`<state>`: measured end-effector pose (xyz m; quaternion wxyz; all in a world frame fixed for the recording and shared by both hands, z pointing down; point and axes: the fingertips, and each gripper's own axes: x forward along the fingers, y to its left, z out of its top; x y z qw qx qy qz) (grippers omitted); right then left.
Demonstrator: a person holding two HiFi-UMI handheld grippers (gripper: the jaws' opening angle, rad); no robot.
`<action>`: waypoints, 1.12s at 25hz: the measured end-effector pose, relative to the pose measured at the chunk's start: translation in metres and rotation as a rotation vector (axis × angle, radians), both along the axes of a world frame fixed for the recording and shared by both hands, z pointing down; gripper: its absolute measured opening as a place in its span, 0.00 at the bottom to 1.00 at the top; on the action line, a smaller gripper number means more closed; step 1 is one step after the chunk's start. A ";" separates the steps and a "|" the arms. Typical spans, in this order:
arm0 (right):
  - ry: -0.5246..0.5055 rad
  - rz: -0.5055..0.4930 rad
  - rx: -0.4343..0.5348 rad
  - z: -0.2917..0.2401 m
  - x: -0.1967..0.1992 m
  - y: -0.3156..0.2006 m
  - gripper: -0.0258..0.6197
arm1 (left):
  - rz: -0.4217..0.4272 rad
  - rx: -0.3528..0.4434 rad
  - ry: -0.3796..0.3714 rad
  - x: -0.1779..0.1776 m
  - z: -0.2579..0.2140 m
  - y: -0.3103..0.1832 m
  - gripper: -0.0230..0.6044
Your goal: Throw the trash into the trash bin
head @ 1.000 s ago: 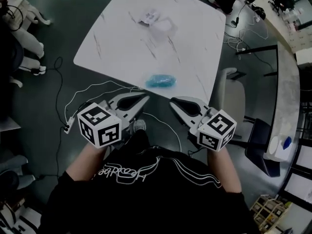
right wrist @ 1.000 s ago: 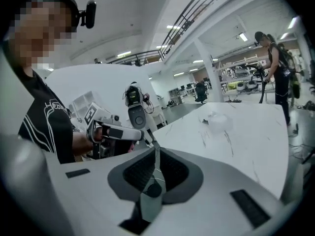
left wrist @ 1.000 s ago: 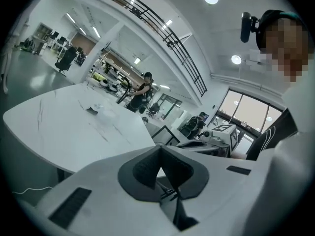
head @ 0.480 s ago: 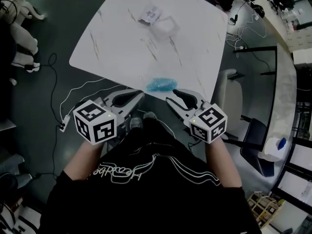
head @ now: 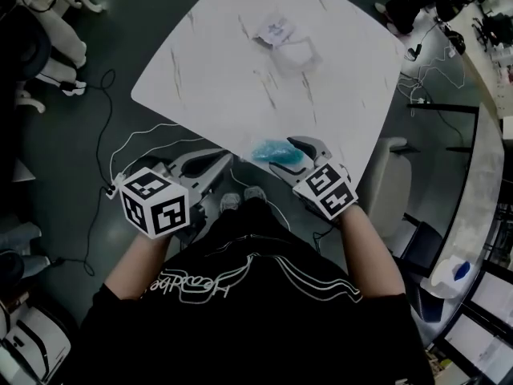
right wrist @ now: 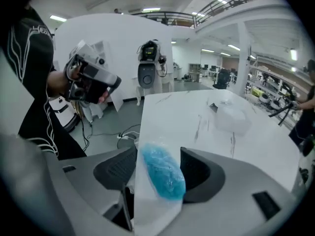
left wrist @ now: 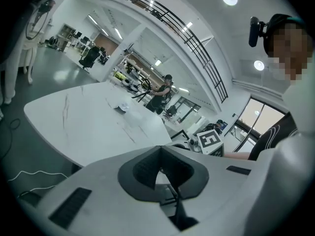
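The crumpled blue wrapper (head: 271,150) lies at the near edge of the white table (head: 224,79). It sits between the jaws of the right gripper (head: 290,156), which have just been opening and now stand wide, not pressing it. The left gripper (head: 218,162) hangs just off the table's edge, its jaws together on nothing.

Left hand-held gripper (left wrist: 159,150), jaws together

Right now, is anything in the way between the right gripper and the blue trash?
No, nothing visible. The right gripper has just been opening its jaws, and the blue trash at the table's edge sits between them, not yet squeezed.
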<state>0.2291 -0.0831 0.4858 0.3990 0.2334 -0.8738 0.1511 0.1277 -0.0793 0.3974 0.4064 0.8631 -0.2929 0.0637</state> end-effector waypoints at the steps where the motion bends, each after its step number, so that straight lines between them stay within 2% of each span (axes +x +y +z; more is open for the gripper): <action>1: 0.020 -0.024 -0.007 0.007 -0.001 0.000 0.48 | -0.011 -0.006 -0.006 0.000 0.001 -0.001 0.05; 5: 0.072 -0.082 -0.042 0.036 0.000 0.001 0.48 | -0.038 -0.036 -0.030 0.006 0.010 -0.002 0.04; 12: 0.105 -0.097 -0.050 0.062 0.010 -0.005 0.47 | -0.097 -0.073 -0.067 0.009 0.020 -0.004 0.04; 15: 0.117 -0.095 -0.038 0.065 0.013 -0.007 0.38 | -0.125 -0.078 -0.074 0.009 0.019 0.000 0.04; 18: 0.091 -0.073 -0.044 0.066 0.016 -0.011 0.27 | -0.150 -0.087 -0.091 0.010 0.021 0.001 0.04; 23: 0.042 -0.070 -0.046 0.053 0.018 -0.015 0.19 | -0.182 -0.078 -0.100 0.018 0.014 0.004 0.04; 28: -0.115 -0.004 -0.039 0.006 0.020 -0.029 0.17 | -0.209 -0.063 -0.100 0.026 0.005 0.004 0.05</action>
